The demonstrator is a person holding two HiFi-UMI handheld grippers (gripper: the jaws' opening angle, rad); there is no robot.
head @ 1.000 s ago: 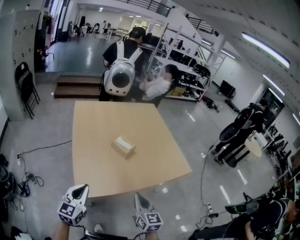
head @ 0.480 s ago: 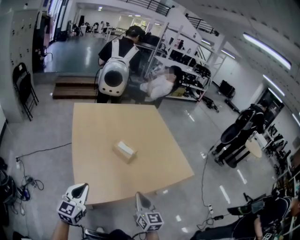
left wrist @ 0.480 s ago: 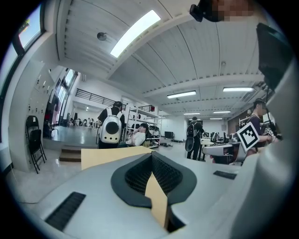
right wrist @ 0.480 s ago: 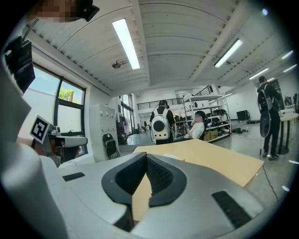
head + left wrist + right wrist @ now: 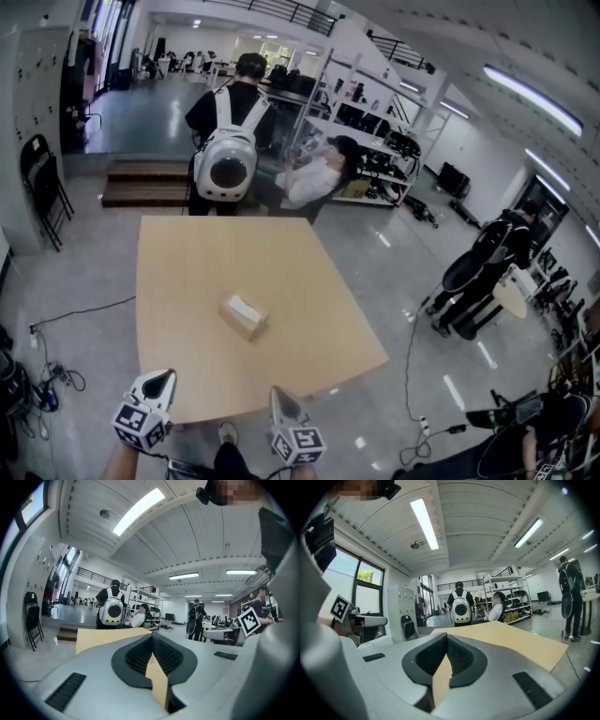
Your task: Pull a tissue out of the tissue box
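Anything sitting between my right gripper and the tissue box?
No. In the head view, only bare table lies between the right gripper and the tissue box; nothing stands in the way.

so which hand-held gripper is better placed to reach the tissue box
Right, narrowly. In the head view the tissue box lies closer to the right hand-held gripper than to the left hand-held gripper. Both are short of the near edge of the table, jaws together, so either must open first.
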